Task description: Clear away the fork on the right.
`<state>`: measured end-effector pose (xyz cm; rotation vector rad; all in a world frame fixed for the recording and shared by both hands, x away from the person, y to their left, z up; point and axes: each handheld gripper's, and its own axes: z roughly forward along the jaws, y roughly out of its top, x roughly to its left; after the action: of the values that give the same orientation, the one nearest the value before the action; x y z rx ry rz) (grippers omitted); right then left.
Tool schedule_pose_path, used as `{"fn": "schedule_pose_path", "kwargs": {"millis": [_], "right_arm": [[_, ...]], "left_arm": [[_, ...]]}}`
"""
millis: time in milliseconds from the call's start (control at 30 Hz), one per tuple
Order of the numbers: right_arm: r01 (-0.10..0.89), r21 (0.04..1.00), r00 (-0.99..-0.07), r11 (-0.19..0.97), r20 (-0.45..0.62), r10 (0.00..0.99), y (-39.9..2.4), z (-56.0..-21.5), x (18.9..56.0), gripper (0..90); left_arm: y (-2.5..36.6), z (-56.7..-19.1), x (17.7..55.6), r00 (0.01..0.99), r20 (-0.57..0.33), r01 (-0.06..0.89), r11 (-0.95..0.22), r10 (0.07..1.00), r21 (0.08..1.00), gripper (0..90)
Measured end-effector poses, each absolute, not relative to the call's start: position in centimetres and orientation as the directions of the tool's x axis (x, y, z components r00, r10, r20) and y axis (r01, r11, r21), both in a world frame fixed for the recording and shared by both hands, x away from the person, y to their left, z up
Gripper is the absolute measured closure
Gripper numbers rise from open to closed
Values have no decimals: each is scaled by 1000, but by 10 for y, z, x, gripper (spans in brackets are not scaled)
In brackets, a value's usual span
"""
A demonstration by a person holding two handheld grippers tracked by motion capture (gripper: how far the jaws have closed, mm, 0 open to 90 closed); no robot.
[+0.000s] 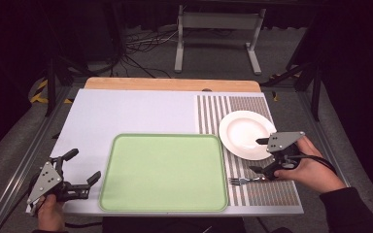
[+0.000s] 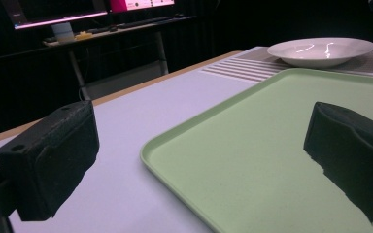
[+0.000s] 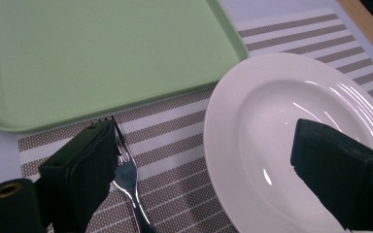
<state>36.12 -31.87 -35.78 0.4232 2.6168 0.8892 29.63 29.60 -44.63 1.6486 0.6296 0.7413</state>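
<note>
My right tongs [image 1: 264, 156] spread, gripping nothing, above the fork [image 1: 245, 181] on the striped mat at five o'clock, tines plain in right gripper view, plate [image 3: 291, 141] beside, left tongs [image 1: 80, 170] spread by tray [image 1: 162, 173].

We are looking at a lab or recording studio rather than a home: black curtains are hanging all around, loose cables [image 1: 141, 46] are trailing over the grey carpet, a metal equipment stand [image 1: 218, 34] is standing behind the table [image 1: 126, 111], and lit monitors [image 2: 53, 12] are glowing on a desk.
</note>
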Motion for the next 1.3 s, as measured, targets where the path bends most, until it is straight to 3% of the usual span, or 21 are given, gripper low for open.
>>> {"fn": "schedule_pose_path", "kwargs": {"millis": [733,1300], "right_arm": [[182,342,-947,922,-191,257,-309,-369,373,131],[158,238,-973,958,-130,192,-307,-383,373,162]], "left_arm": [[296,-447,297,656,134,17,-192,743,981,1],[296,-447,296,653,131,20,-189,746,982,1]]}}
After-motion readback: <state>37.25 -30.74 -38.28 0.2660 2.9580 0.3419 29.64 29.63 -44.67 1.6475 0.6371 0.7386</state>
